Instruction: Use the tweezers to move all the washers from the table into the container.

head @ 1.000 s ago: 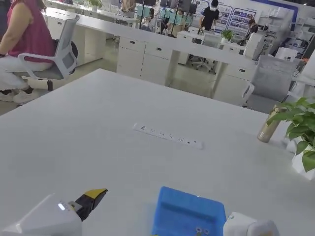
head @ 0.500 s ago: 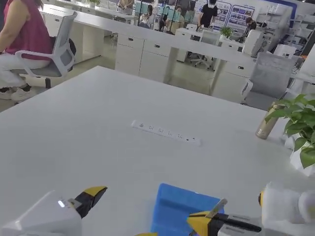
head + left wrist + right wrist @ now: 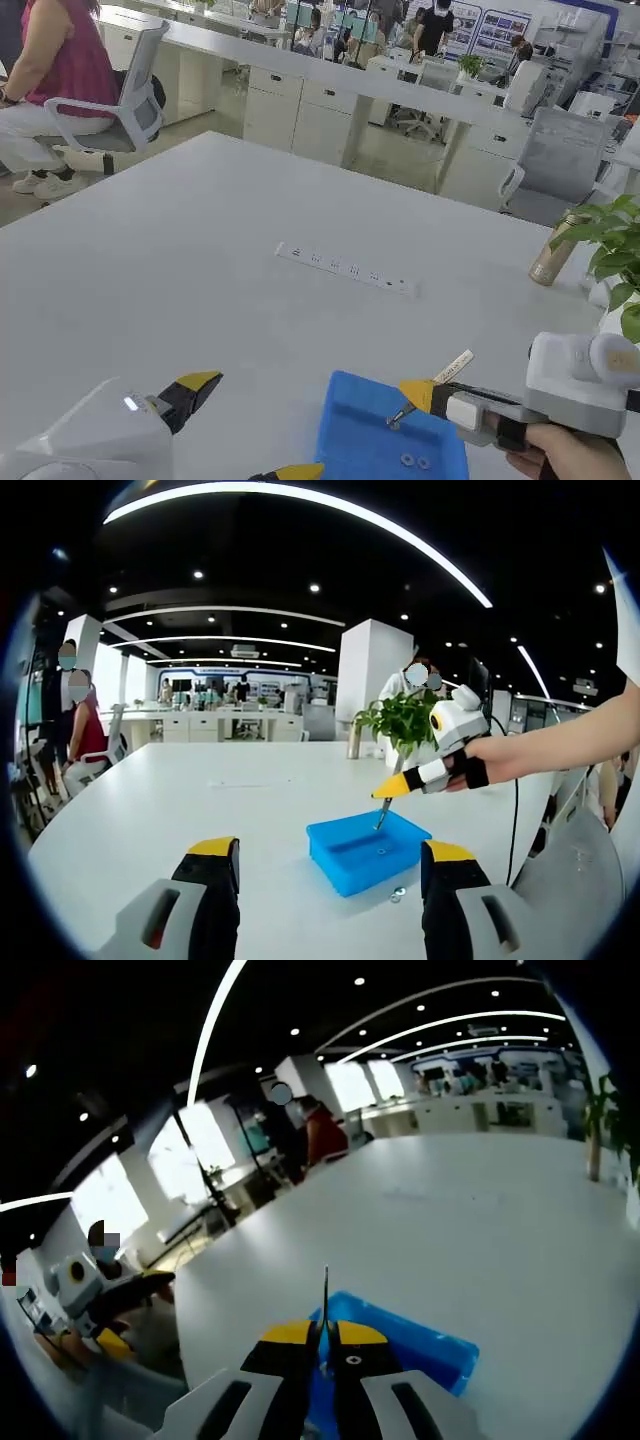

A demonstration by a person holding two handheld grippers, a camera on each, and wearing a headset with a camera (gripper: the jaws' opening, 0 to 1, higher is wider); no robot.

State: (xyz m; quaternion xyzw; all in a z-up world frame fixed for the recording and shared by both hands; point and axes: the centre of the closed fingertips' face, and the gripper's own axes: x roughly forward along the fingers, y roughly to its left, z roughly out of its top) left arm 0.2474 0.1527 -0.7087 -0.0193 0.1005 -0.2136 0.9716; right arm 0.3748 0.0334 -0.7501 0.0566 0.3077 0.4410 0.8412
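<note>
Washers (image 3: pixel 415 461): 2 in blue container (image 3: pixel 350 432); 1 tweezers (image 3: pixel 403 411) clamped in right gripper (image 3: pixel 323 1338).

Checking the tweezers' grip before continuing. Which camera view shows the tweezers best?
The head view: the tweezers show nearly full length, clamped in the right tongs, tips above the blue container. The left gripper view shows them small and distant; the right gripper view, a thin edge-on sliver.
</note>
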